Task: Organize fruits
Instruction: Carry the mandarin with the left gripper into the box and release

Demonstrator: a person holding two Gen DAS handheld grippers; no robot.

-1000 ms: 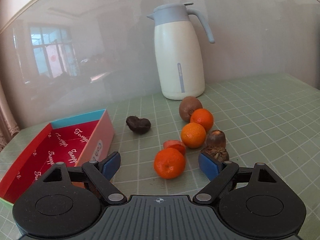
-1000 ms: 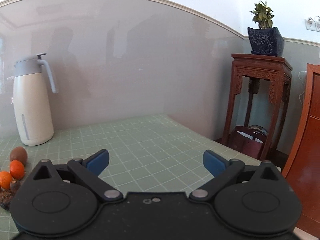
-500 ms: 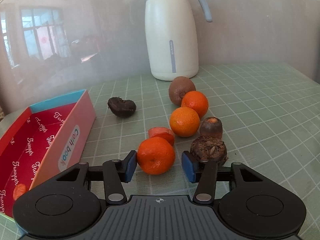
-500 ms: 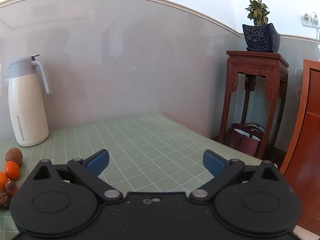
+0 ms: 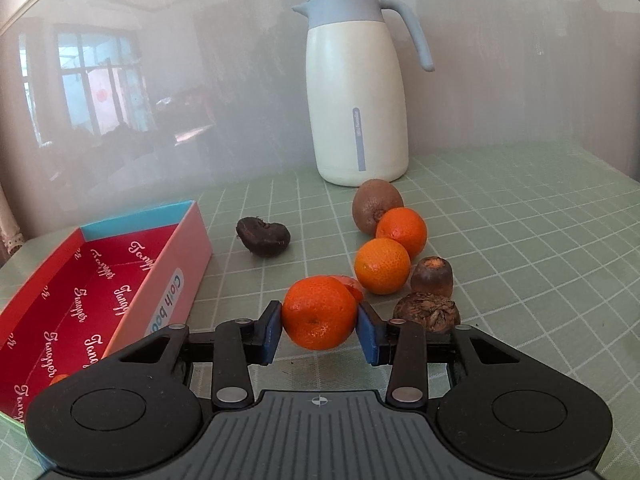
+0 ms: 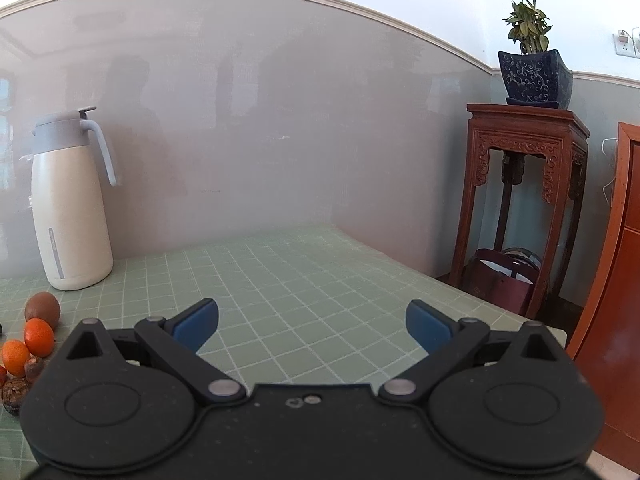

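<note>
My left gripper point(image 5: 320, 330) is shut on a mandarin point(image 5: 319, 312), its blue pads pressed on both sides. Behind it lie a red fruit piece point(image 5: 352, 285), two more mandarins point(image 5: 382, 266) point(image 5: 401, 232), a kiwi point(image 5: 376, 205), two brown chestnut-like fruits point(image 5: 432, 277) point(image 5: 426, 312) and a dark wrinkled fruit point(image 5: 263, 236). A red open box point(image 5: 92, 280) lies at the left with a small orange piece point(image 5: 59, 379) inside. My right gripper point(image 6: 312, 326) is open and empty over the table; the fruits show at its far left, among them a kiwi point(image 6: 42, 310).
A white thermos jug point(image 5: 356, 92) stands at the back by the wall. The green checked tablecloth point(image 6: 300, 280) ends at the right edge, beyond which stand a carved wooden stand point(image 6: 528, 200) with a potted plant point(image 6: 532, 68) and a cabinet.
My left gripper has closed from wide open onto the nearest mandarin and tilted up slightly. My right gripper stays open and has swung slightly right.
</note>
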